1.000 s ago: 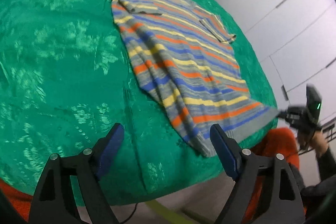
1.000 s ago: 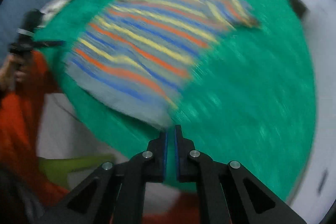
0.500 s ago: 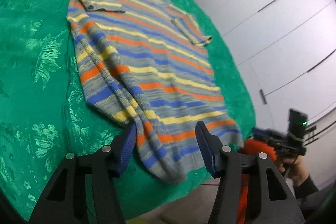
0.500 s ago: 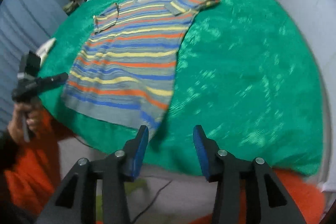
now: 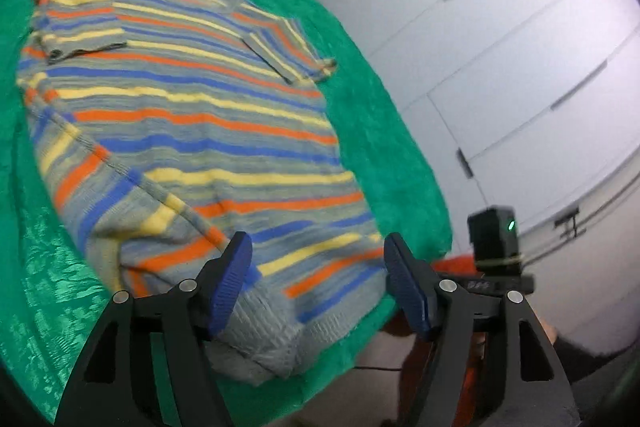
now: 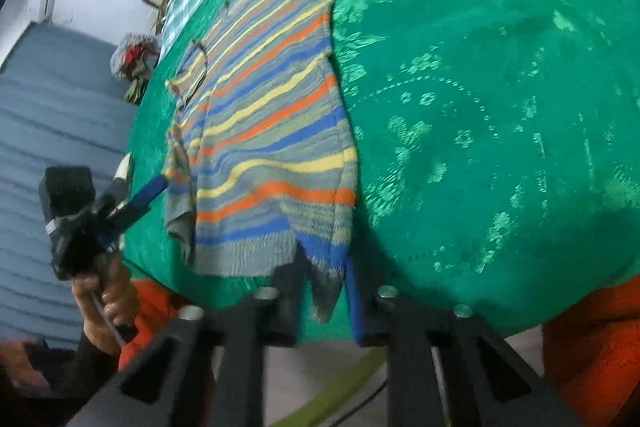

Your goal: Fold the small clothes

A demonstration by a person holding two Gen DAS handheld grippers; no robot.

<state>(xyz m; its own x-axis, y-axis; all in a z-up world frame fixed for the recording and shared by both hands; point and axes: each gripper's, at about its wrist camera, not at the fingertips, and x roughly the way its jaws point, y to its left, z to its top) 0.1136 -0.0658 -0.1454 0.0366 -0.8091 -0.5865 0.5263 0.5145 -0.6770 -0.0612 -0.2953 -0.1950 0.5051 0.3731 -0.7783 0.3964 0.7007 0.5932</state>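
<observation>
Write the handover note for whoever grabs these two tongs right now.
Left tongs: opening, fingers astride the near hem, not gripping.
Right tongs: closing around the hem's near corner; a grip isn't clear through the blur.
Striped knit short-sleeved sweater: spread lengthwise on the green patterned bedspread, one long side partly rolled under, hem hanging off the near edge.
Done: sweater laid out, sleeves turned in.
Left: grip both hem corners, fold the sweater.

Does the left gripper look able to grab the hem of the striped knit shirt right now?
Probably yes: the left gripper, jaws opening, straddles the striped knit shirt's hem, nothing between.
</observation>
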